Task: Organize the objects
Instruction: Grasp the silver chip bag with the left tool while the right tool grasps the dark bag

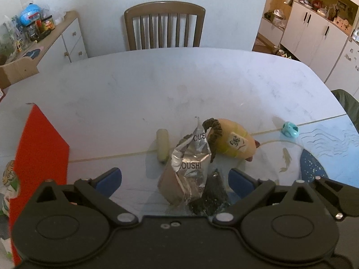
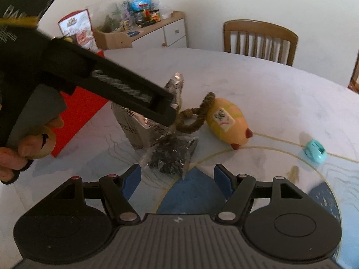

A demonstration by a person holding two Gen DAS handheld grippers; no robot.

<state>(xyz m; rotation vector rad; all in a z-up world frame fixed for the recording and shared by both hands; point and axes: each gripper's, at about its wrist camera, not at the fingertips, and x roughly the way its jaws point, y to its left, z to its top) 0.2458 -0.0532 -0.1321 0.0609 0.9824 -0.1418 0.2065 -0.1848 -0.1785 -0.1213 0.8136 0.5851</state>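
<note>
Left wrist: close above desk [image 1: 134, 85], facing chair [image 1: 165, 25] | Right wrist: close, from right, angled leftward | Shared: foil bag [image 1: 190, 163], yellow toy [image 1: 237, 141]

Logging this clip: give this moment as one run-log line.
left gripper: open, around foil bag | right gripper: open, empty, near dark packet | plush, red box: on table
</note>
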